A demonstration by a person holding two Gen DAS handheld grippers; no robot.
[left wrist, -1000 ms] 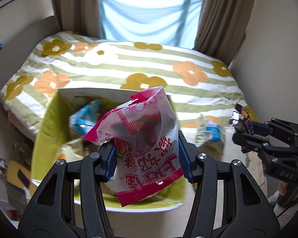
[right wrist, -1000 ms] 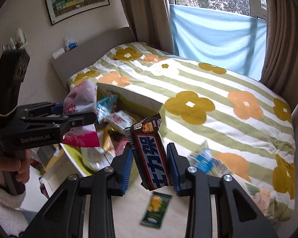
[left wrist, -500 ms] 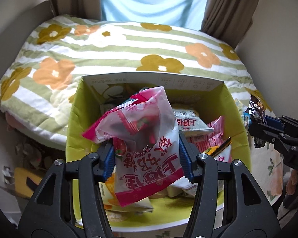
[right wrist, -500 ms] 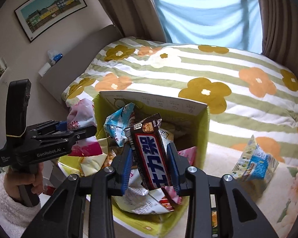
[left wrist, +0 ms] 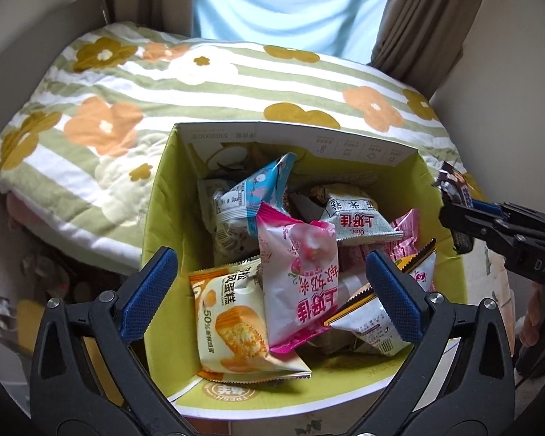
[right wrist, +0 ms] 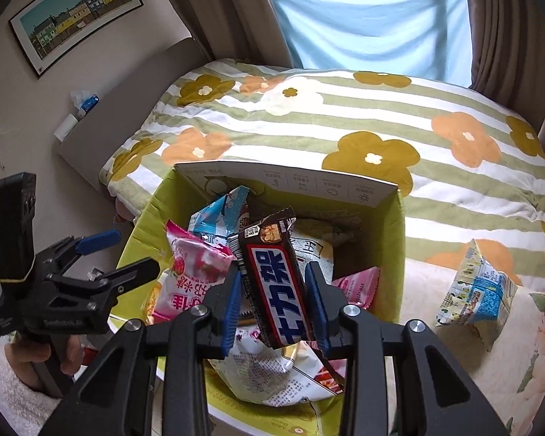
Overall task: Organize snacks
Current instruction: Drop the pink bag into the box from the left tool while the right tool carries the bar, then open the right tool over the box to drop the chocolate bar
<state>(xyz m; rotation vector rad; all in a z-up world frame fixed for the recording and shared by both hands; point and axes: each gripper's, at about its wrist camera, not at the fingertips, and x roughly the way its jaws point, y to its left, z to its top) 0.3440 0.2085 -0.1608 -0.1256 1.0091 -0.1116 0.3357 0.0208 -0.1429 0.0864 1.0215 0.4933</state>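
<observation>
A yellow-green cardboard box (left wrist: 160,196) holds several snack packets. My left gripper (left wrist: 272,290) is open above it; the pink strawberry packet (left wrist: 301,279) lies loose in the box between an orange cake packet (left wrist: 232,319) and a grey packet (left wrist: 359,221). My right gripper (right wrist: 274,309) is shut on a dark chocolate bar (right wrist: 276,279) and holds it over the box (right wrist: 396,250). The pink packet (right wrist: 189,279) shows there too. The right gripper (left wrist: 465,214) also shows at the right edge of the left wrist view, and the left gripper (right wrist: 116,254) at the left of the right wrist view.
The box stands against a bed with a striped flower quilt (right wrist: 345,120). A blue and white snack packet (right wrist: 476,290) lies on a cream cloth right of the box. Curtains and a window are behind the bed. A headboard (right wrist: 134,101) is at the left.
My left gripper opened and the pink packet dropped into the box. Both grippers moved in over the box; the right one still holds the chocolate bar.
</observation>
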